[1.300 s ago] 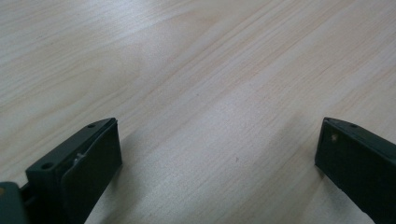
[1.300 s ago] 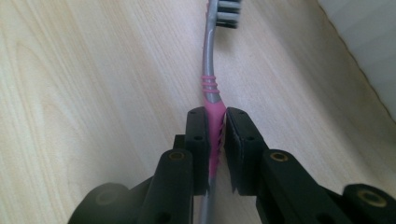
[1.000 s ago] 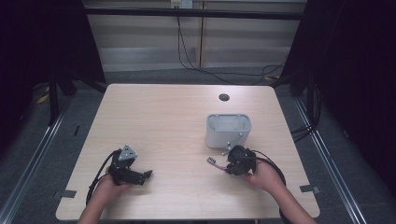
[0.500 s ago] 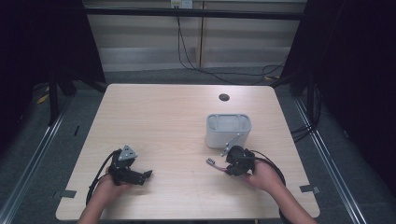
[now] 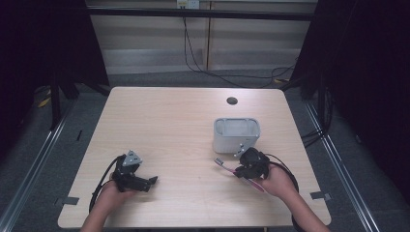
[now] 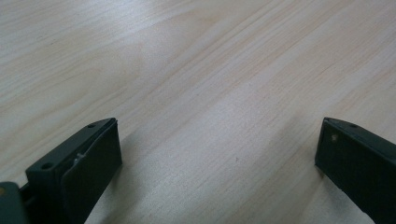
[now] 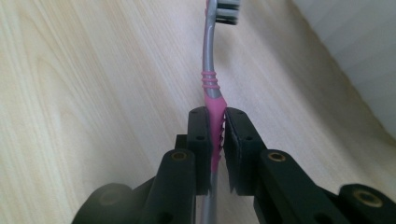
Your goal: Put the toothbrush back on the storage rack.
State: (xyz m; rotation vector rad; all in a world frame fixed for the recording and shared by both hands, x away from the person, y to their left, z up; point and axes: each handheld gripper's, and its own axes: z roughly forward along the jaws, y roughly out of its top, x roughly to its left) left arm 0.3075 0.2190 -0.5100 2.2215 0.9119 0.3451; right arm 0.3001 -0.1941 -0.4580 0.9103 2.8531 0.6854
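— What has your right tool (image 7: 215, 135) got?

— A toothbrush (image 7: 211, 88). In the right gripper view my two black jaws are clamped on its pink grip section, one on each side, low in the centre of the frame. The grey neck runs straight up from there, and the bristle head sits at the top edge, above the wooden counter (image 7: 93, 93). Another bit of grey handle shows below the jaws.

— And from above?

— In the high view, my right tool (image 5: 244, 170) is in the lower right part of the frame. The toothbrush (image 5: 223, 164) pokes out of it toward the left, head end up-left, and the pink tail shows on the other side near my hand.

— Your left tool?

— Its jaws stand wide apart with nothing between them, just bare counter (image 6: 210, 93) in the left gripper view. In the high view my left tool (image 5: 150, 181) sits at the lower left, low over the counter (image 5: 164, 125), well apart from the right one.

— Anything farther back?

— A pale grey holder (image 5: 236, 135), open at the top, stands just beyond my right tool. Farther up, near the counter's far edge, is a small dark round hole (image 5: 232, 100).
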